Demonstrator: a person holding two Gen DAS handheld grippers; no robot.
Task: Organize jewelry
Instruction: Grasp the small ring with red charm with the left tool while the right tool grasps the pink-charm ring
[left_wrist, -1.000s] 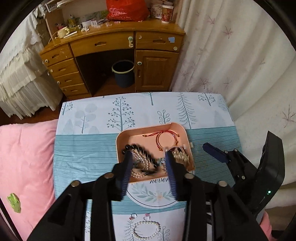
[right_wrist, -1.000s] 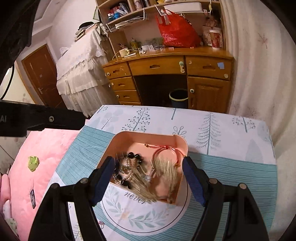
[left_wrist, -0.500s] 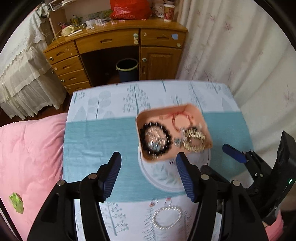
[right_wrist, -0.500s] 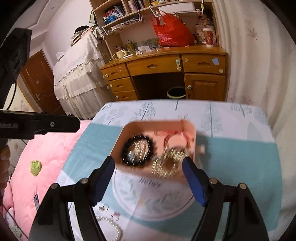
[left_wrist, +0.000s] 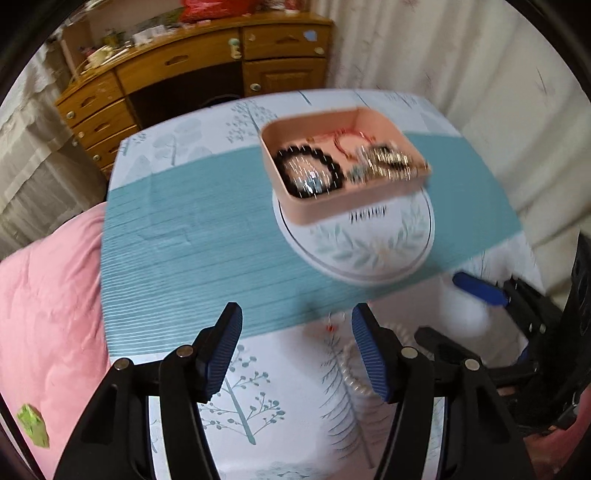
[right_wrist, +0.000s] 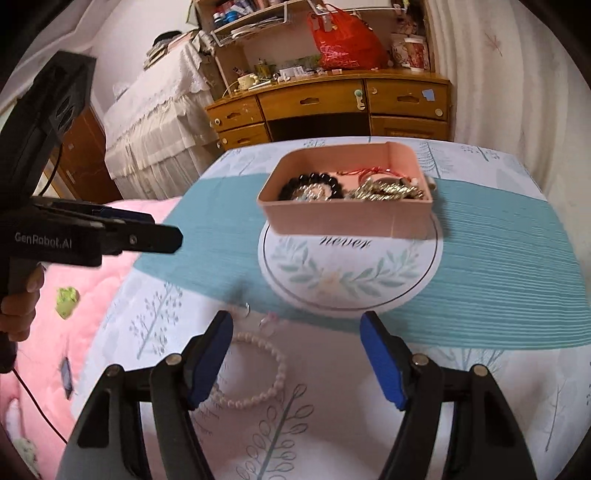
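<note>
Step in hand: both tongs hang above the near part of the table with nothing held; I judge this the pause between pieces, with the pearl bracelet (right_wrist: 255, 369) next to go.
Left tongs (left_wrist: 297, 352): released, jaws wide apart, empty.
Right tongs (right_wrist: 297, 360): released, jaws wide apart, empty, with the pearl bracelet just beside the left finger.
Tray (right_wrist: 332, 221): pink, on the far part of the round printed mat (right_wrist: 351, 280), already holding a black bead bracelet (right_wrist: 314, 182), a red cord and gold pieces.
Loose pieces: two small earrings (right_wrist: 258, 314) lie just beyond the pearls, blurred.
Next move: lower one open pair over a side of the pearl loop, close, carry it to the tray.
In the way: nothing between pearls and tray; the beads may slip, and the crowded tray leaves little bare floor.
Around: pink quilt (left_wrist: 48, 314) left, wooden desk (right_wrist: 332, 99) far.
</note>
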